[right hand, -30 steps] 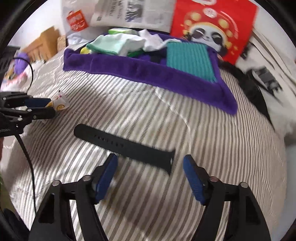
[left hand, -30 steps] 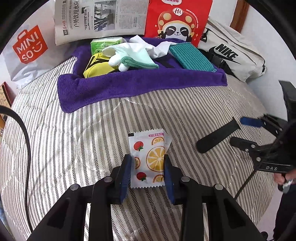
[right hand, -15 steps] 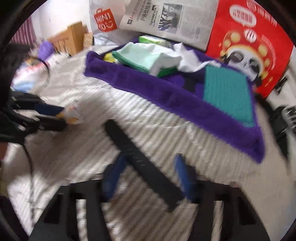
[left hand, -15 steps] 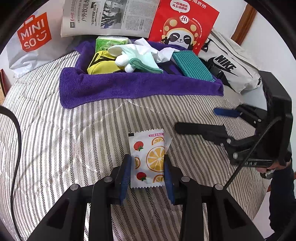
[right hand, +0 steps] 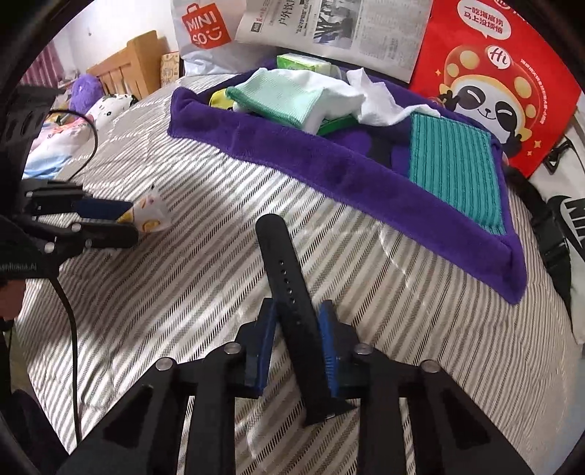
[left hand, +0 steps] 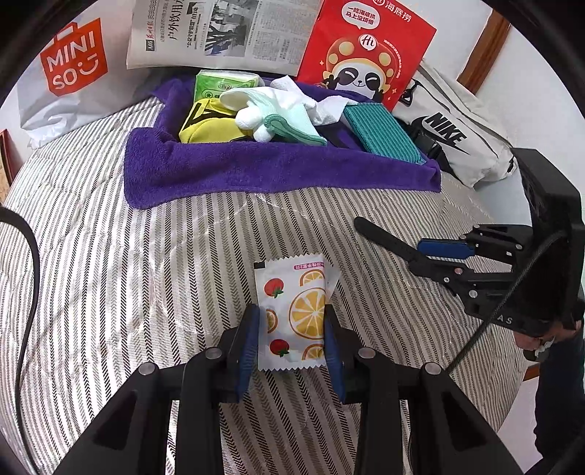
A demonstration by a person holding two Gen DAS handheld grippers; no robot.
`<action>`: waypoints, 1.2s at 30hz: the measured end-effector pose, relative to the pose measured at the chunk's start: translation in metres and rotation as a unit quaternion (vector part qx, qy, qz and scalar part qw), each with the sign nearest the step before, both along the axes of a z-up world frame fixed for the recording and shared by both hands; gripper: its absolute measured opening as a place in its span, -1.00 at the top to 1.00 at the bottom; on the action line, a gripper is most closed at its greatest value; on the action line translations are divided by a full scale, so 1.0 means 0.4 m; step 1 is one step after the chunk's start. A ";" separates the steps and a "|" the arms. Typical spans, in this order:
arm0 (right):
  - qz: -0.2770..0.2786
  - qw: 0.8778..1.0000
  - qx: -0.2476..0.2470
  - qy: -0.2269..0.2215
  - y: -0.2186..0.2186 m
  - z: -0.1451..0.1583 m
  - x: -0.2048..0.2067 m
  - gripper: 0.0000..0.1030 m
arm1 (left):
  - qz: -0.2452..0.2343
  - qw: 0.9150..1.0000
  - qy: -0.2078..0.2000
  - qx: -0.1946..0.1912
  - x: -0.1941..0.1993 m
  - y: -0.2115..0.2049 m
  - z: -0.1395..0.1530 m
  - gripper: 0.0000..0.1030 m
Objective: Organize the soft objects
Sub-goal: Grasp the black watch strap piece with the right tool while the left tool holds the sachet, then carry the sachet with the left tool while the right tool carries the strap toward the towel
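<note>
My left gripper is shut on a white sachet printed with oranges and strawberries, held just above the striped bedspread. My right gripper is shut on a black watch strap, which sticks out forward between the blue pads. The strap and the right gripper also show at the right of the left wrist view. The left gripper with the sachet shows at the left of the right wrist view. A purple towel at the back carries soft things.
On the towel lie a green tissue pack, a yellow pouch, mint and white cloths and a teal cloth. Behind stand a Miniso bag, a newspaper, a red panda bag and a Nike bag.
My right gripper has turned in line with the black strap, closed on it and lifted its near end. My left gripper has kept hold of the sachet and moved slightly forward.
</note>
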State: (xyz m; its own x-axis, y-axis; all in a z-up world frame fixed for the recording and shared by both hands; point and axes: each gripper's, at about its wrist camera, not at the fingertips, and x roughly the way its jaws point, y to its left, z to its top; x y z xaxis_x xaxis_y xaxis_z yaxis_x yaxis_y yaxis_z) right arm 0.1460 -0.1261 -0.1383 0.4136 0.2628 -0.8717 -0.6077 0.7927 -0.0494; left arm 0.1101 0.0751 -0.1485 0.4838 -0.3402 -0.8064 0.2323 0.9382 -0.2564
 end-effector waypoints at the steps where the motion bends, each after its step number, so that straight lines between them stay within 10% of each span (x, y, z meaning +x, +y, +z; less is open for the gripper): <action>1: -0.009 1.000 0.008 0.001 0.000 0.000 0.007 0.57 | 0.001 1.000 0.000 0.000 -0.001 -0.001 0.000 0.38; 8: -0.112 0.993 0.018 0.012 -0.036 0.007 0.010 0.57 | 0.004 1.000 -0.001 0.001 -0.005 -0.005 0.001 0.38; 36: -0.070 0.998 0.005 0.003 -0.033 0.002 -0.021 0.59 | 0.006 1.000 0.000 0.014 -0.003 -0.014 0.000 0.36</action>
State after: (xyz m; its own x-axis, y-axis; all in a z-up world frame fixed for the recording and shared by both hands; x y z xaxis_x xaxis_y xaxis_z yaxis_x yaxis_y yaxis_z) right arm 0.1377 -0.1391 -0.1376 0.4418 0.2125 -0.8716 -0.4917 0.8700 -0.0371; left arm 0.1088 0.0693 -0.1485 0.4874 -0.3117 -0.8157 0.2199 0.9478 -0.2308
